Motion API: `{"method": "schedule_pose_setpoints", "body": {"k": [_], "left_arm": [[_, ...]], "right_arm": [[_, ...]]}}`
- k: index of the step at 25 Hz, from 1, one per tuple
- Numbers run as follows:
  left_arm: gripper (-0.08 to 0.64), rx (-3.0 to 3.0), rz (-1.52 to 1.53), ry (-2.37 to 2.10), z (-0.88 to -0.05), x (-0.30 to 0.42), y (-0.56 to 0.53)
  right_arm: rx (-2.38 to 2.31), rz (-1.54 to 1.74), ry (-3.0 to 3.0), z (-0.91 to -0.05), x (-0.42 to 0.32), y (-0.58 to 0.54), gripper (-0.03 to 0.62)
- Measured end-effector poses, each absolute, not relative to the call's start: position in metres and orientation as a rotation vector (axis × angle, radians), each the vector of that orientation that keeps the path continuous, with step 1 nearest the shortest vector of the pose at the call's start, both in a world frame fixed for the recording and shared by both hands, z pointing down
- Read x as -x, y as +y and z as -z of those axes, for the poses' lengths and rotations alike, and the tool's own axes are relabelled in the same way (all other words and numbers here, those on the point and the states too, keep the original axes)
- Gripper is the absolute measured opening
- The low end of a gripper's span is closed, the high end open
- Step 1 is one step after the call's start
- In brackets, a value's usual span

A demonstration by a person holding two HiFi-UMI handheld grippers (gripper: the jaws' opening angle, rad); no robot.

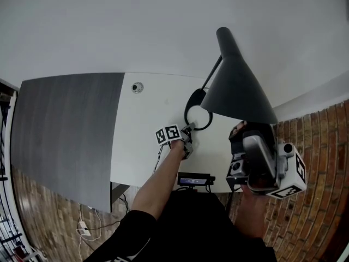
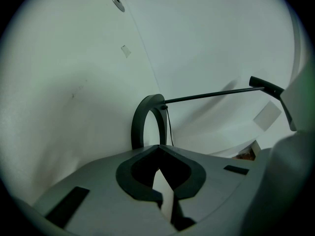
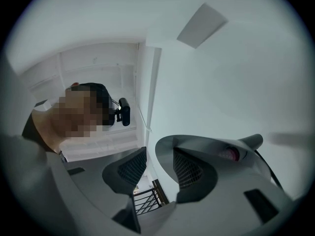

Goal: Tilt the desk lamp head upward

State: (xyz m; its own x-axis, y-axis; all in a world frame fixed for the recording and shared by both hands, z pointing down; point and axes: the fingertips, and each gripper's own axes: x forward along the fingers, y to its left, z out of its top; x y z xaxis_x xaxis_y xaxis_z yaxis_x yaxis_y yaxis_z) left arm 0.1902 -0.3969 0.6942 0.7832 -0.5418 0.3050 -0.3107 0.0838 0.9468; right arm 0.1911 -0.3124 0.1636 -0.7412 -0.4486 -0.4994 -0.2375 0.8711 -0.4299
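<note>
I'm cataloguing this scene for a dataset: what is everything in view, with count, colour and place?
white table: one, white, centre.
desk lamp: one, dark grey, base on the white table.
dark panel: one, dark grey, left of the white table.
grommet: one, grey, far part of the white table.
brick floor: one, reddish, around the table.
left gripper: one, grey, jaws together, near the lamp's base.
right gripper: one, grey, jaws apart, at the lamp's shade.
</note>
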Motion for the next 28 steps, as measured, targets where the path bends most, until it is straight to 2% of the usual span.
{"method": "schedule_pose_setpoints", "body": {"k": [28], "left_arm": [[0.009, -1.577, 0.022, -0.728, -0.695, -0.197, -0.396]], "right_arm": [[0.527, 0.535, 2.352, -0.143, -0.190, -0.328, 0.175]]}}
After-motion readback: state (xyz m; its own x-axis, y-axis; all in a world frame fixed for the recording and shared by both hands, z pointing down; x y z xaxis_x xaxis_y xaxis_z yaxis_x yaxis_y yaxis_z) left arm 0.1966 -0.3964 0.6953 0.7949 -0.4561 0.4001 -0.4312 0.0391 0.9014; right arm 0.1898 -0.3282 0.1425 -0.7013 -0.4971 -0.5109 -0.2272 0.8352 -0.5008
